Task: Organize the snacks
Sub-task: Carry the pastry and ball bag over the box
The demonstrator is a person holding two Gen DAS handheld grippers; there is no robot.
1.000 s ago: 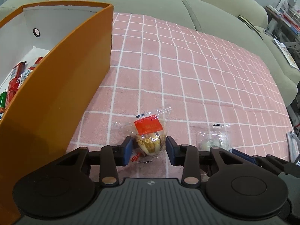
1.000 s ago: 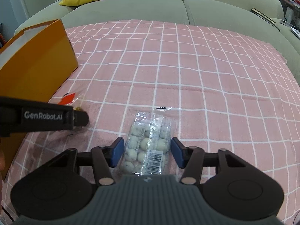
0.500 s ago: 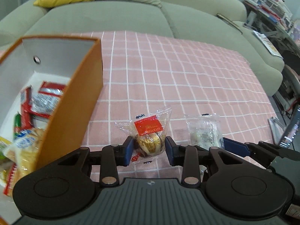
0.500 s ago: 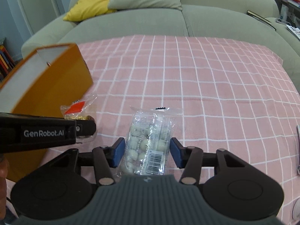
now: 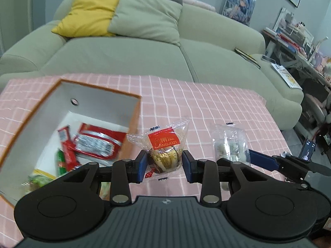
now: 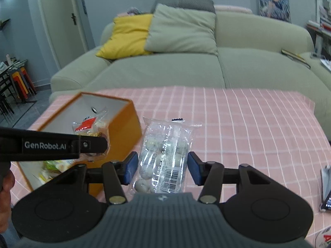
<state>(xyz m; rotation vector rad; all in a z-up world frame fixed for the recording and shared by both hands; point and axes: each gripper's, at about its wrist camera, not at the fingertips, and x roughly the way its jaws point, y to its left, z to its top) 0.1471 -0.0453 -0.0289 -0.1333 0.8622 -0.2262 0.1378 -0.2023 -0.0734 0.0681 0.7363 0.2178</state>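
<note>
Snacks were the business in hand, and the largest thing concerned with them was the orange box (image 5: 135, 122), open-topped and white inside, standing on the pink checked cloth (image 5: 217, 107) at the left, with red packets (image 5: 95, 142) and green ones already lying on its floor. Beyond the table ran a pale green sofa (image 5: 128, 55) with a yellow cushion (image 5: 89, 14); it stood well clear and hindered nothing.

Next in size, the right gripper (image 6: 161, 165) was clamped on a clear packet of pale round sweets (image 6: 165, 155), held off the cloth just right of the box. The left gripper (image 5: 164, 163) pinched a small clear bag with a red label (image 5: 164, 144) about a gold-wrapped sweet, near the box's right wall.

Both loads looked ready to go in. To do it well, I judged each should be carried fully over the opening before the jaws let go, the left one first, since it sat nearer. The tall box wall stood in the way, and the two grippers were close enough to foul each other.
</note>
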